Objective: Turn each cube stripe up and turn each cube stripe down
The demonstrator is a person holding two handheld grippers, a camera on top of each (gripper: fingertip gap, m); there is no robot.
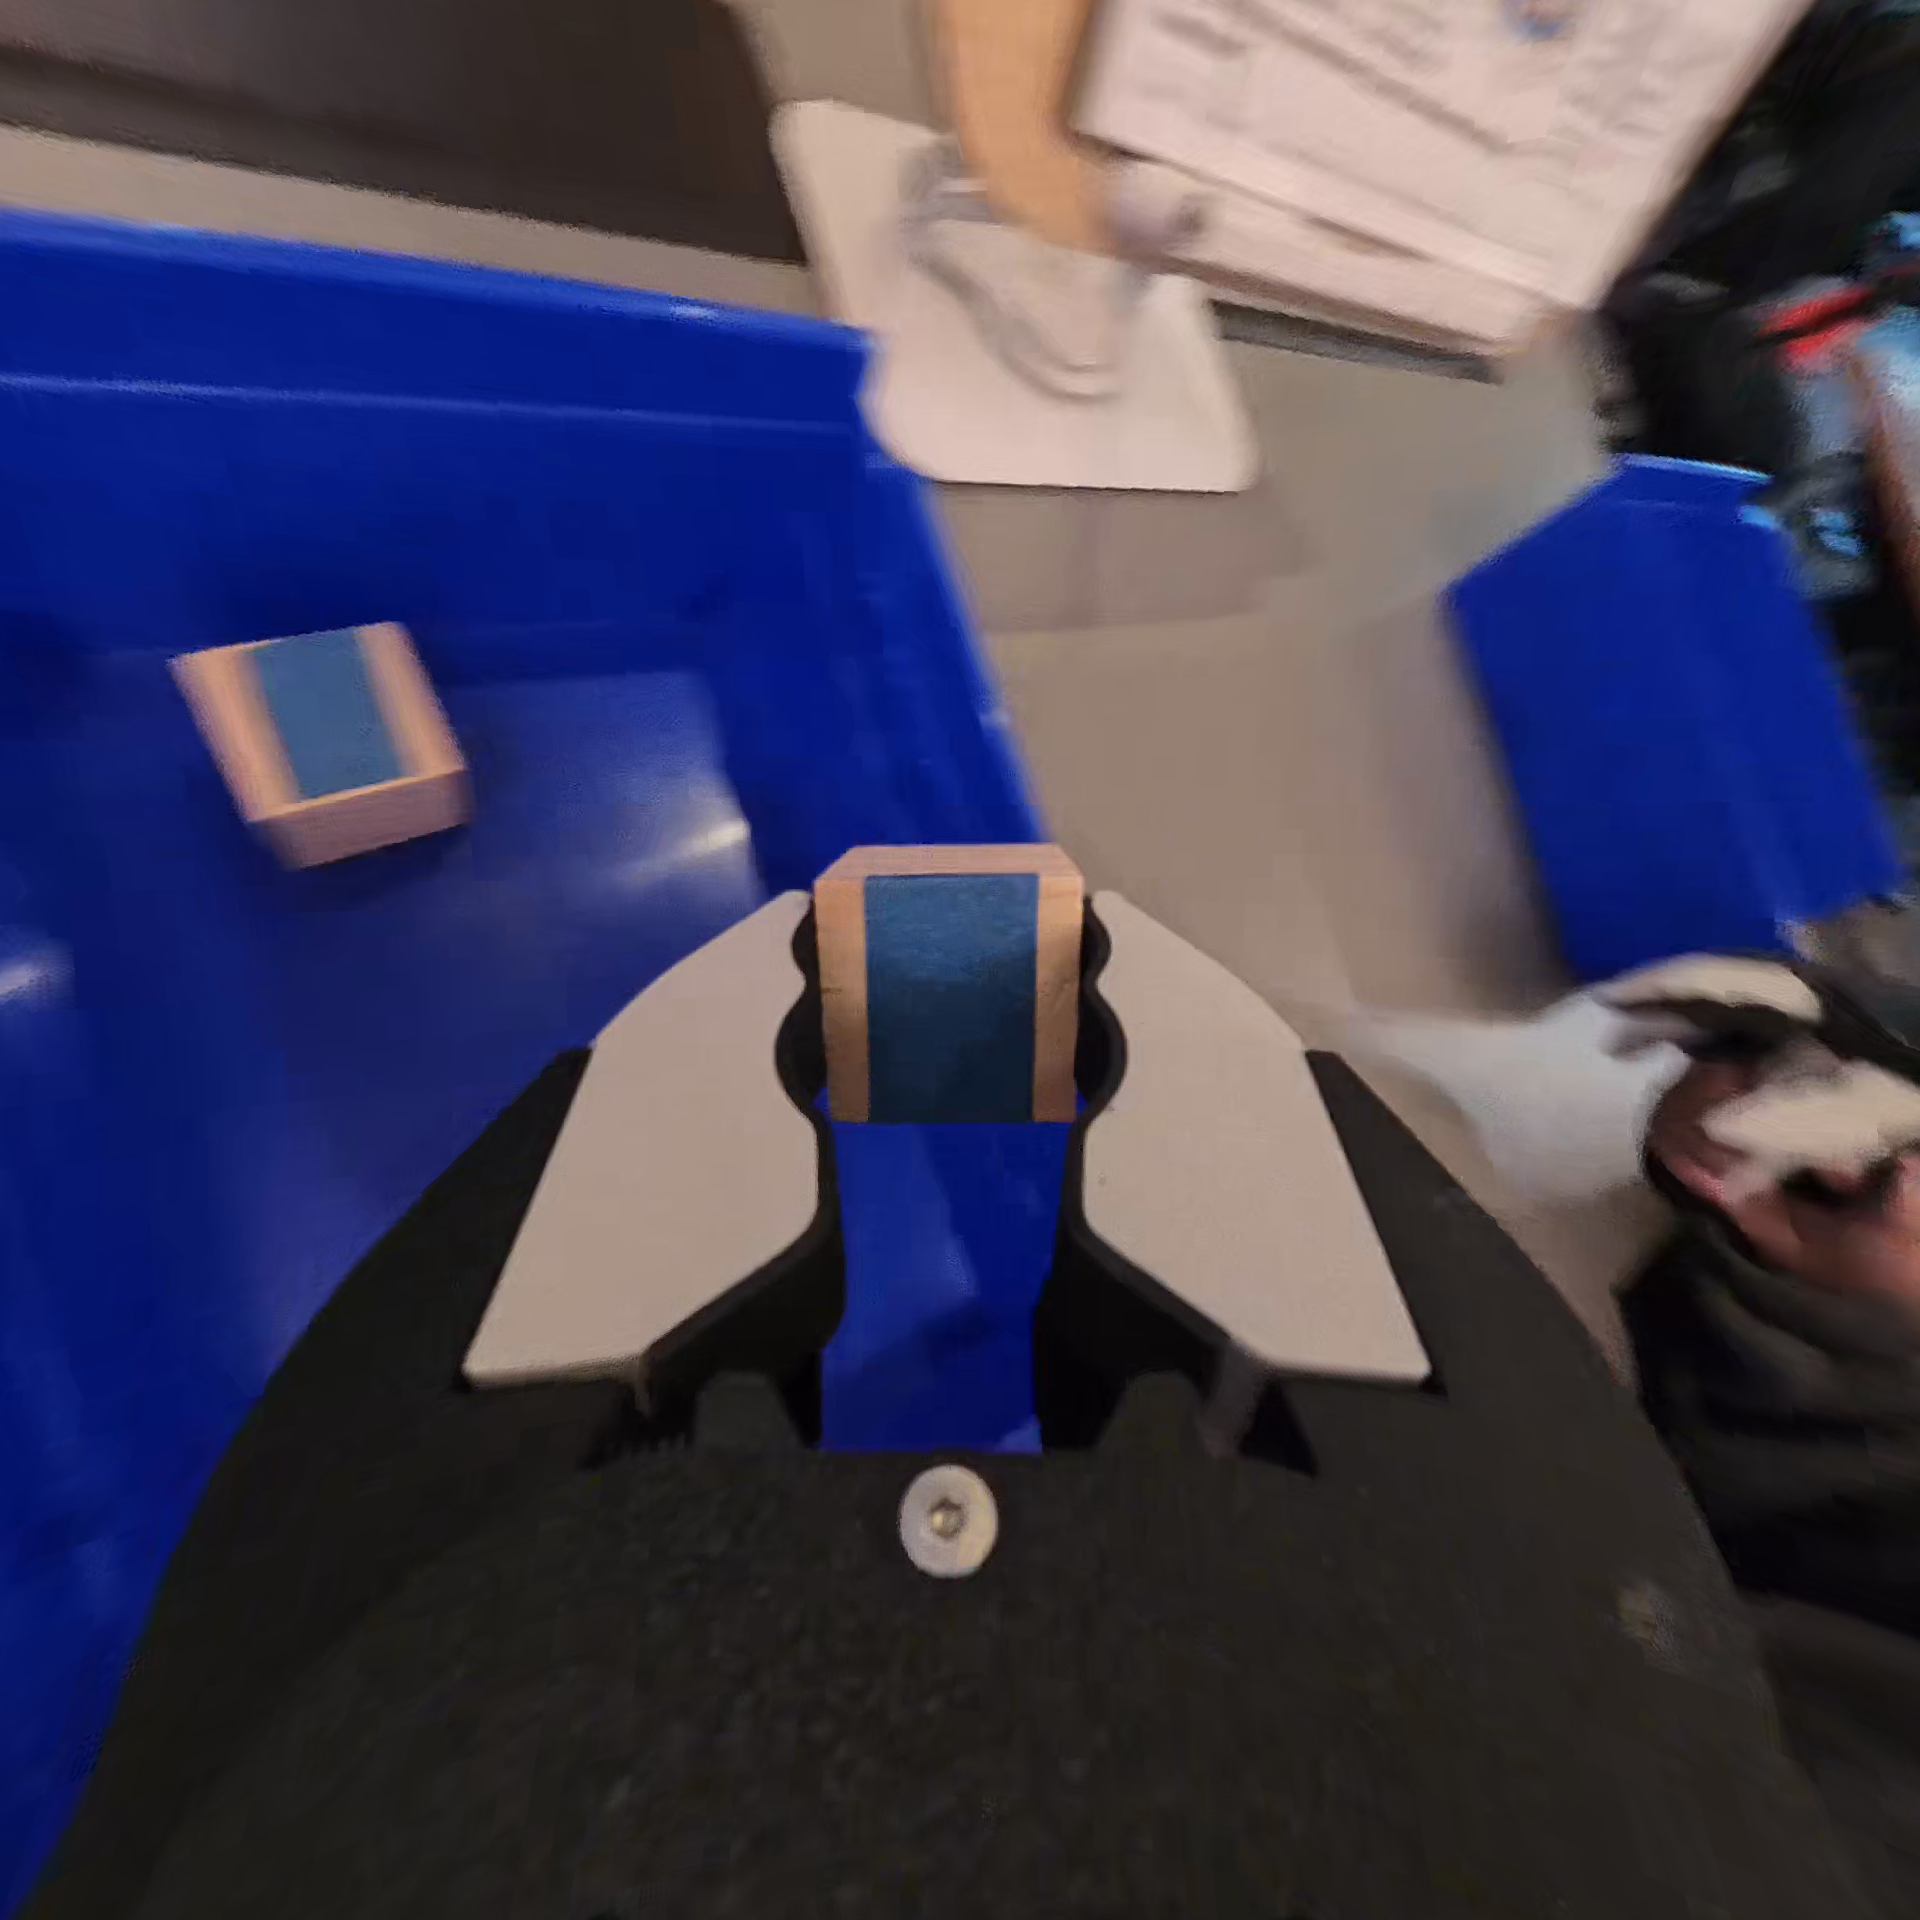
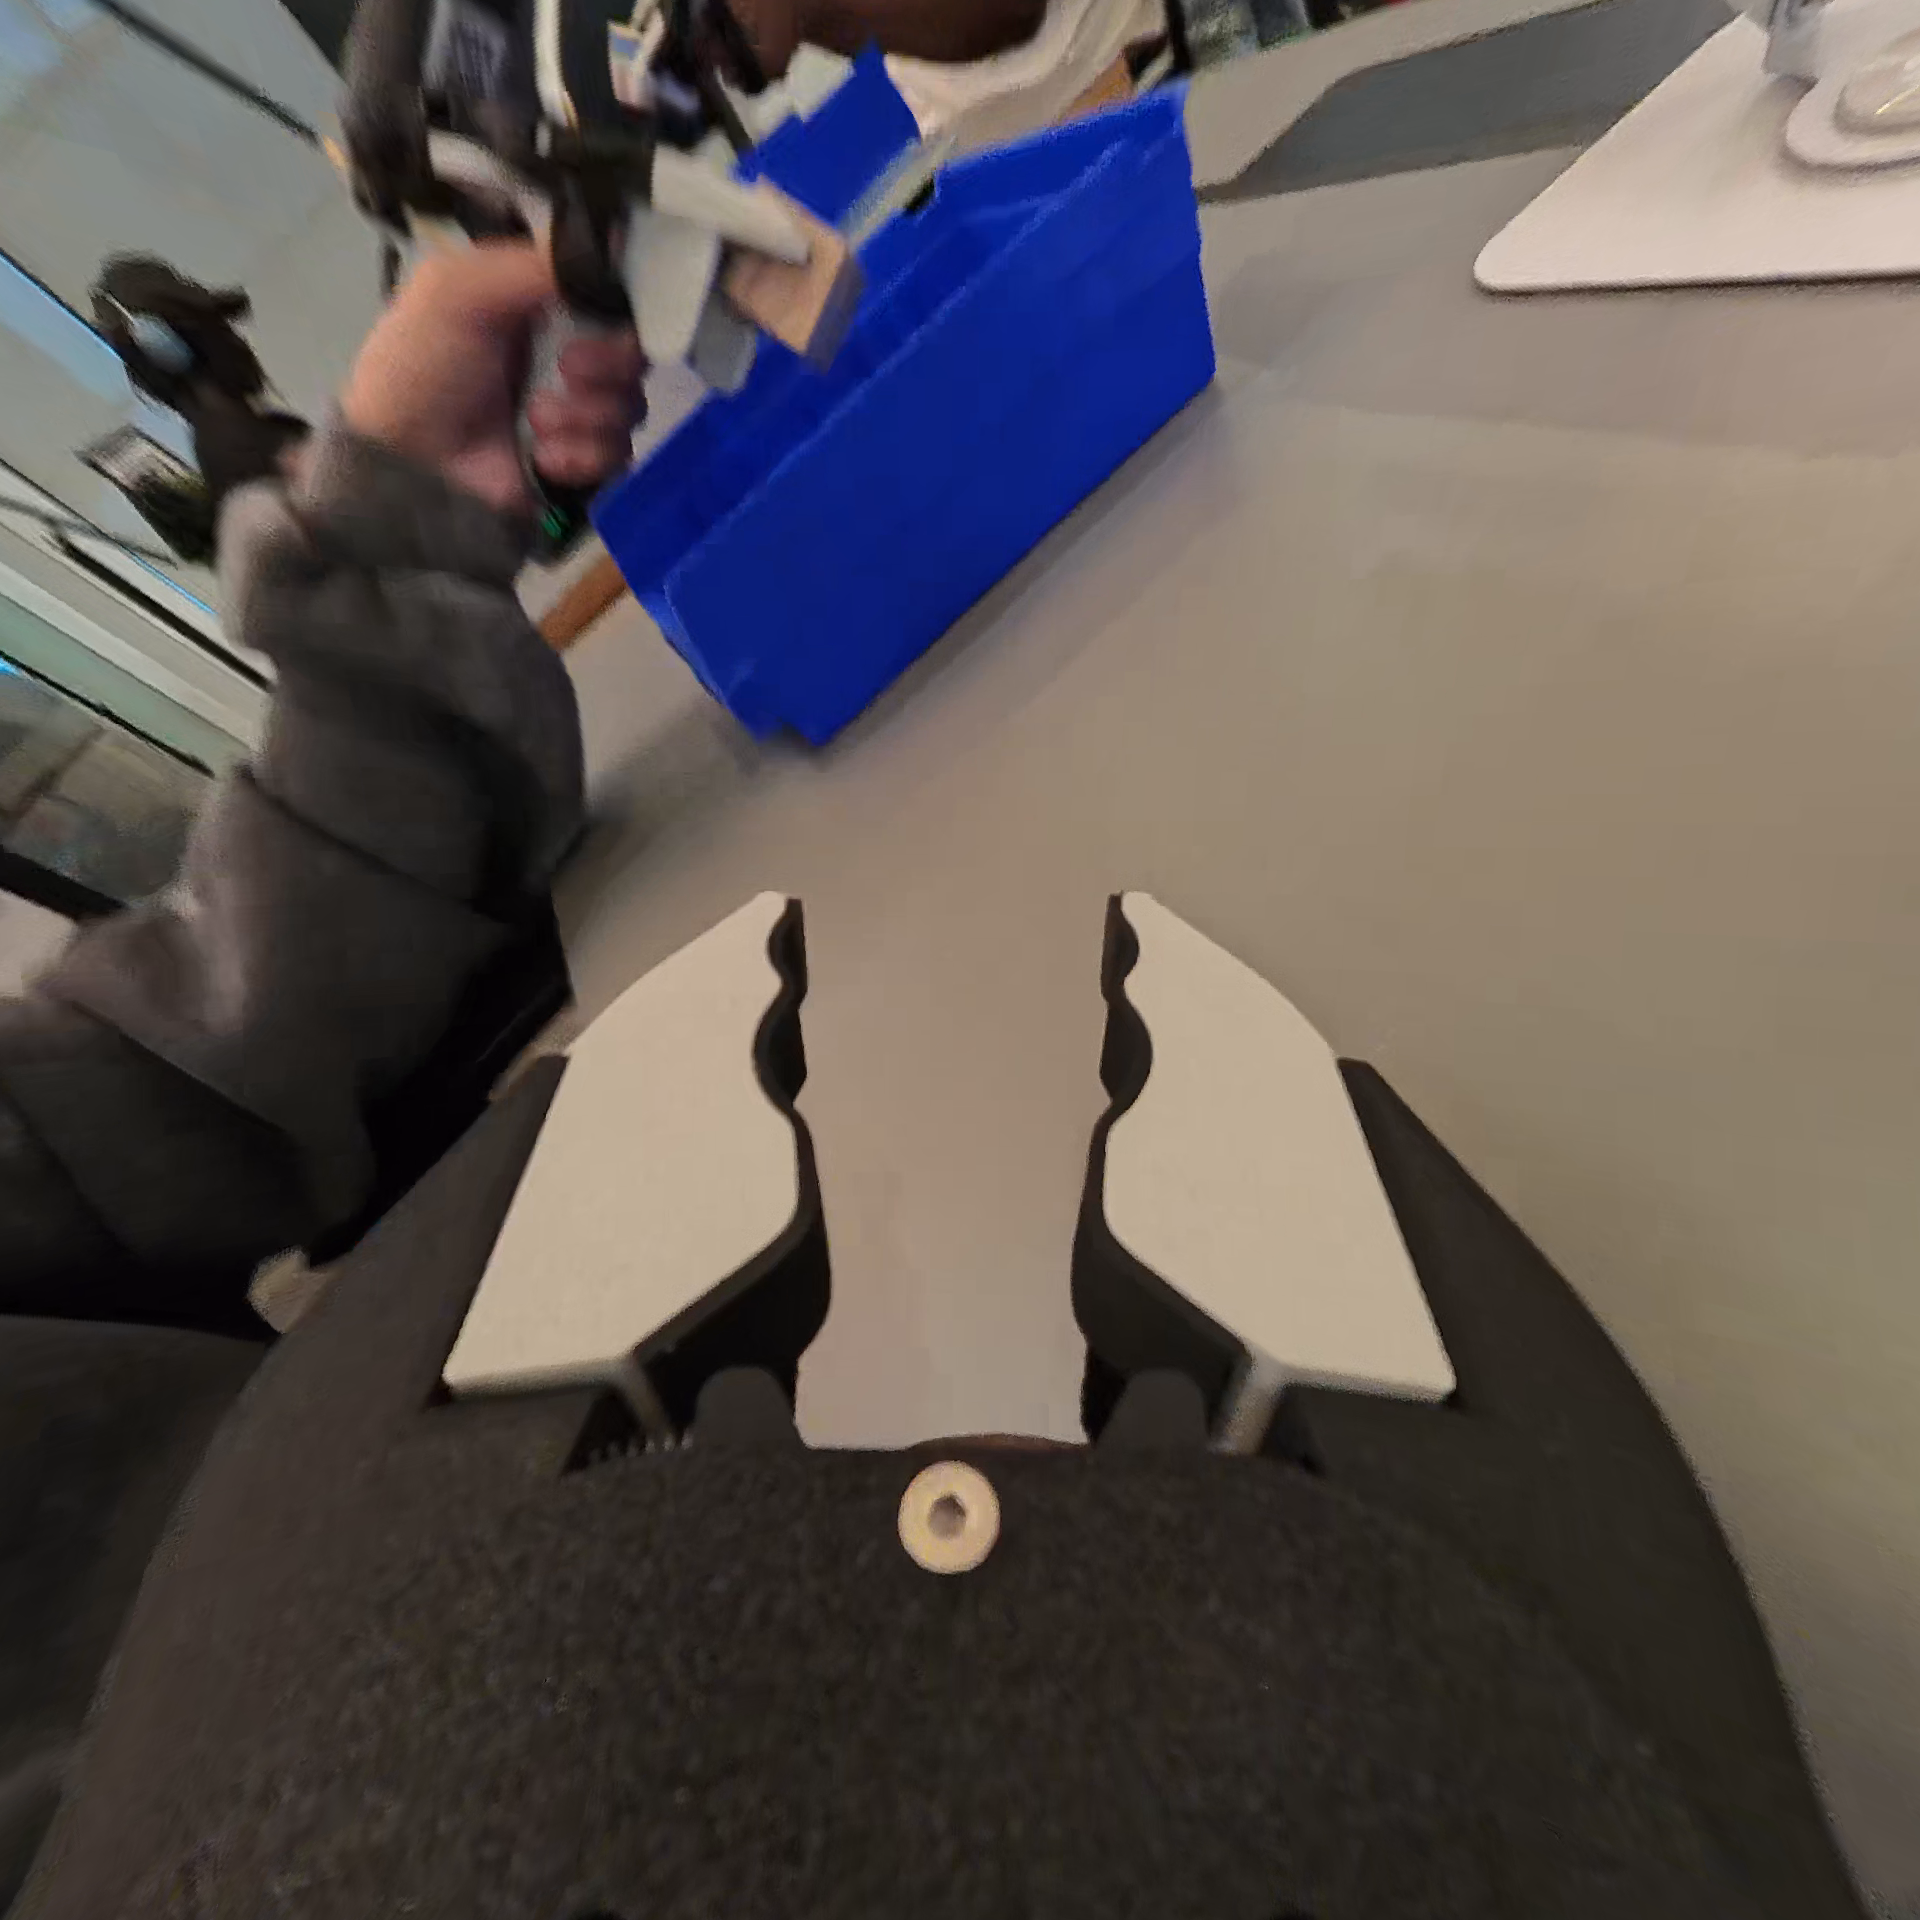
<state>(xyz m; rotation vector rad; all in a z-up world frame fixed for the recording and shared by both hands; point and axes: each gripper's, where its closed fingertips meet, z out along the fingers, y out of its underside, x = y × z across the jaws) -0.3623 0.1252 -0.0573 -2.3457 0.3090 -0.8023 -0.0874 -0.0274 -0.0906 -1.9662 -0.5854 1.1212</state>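
Left gripper point(image 1: 948, 997) is clamped on a wooden cube point(image 1: 948, 987), pads on the two bare wood sides, blue stripe point(image 1: 951, 997) facing the wrist camera; cube is held in the air over the near blue bin point(image 1: 520, 436), not resting on anything. Right gripper point(image 2: 954, 997) is spread wide with nothing between the jaws, idling over the bare grey table point(image 2: 1455, 727), well clear of the work. Farther in, a second cube point(image 1: 322, 743) sits on the bin floor with its stripe up. Beyond that, a second blue bin point(image 1: 1662, 727) on the right, then a white pad point(image 1: 1039, 416) on the table. Everything outside the gripper is motion-blurred, so I'd guess the hand is mid-swing. For the step: finish the wrist roll before lowering, so the stripe face ends flat up or flat down, not on a side. Set it down square on the bin floor, near but not touching the other cube, and only then let go. Grip looks centred, so slip risk is low; main risk is releasing early and having it tumble onto the wrong face.
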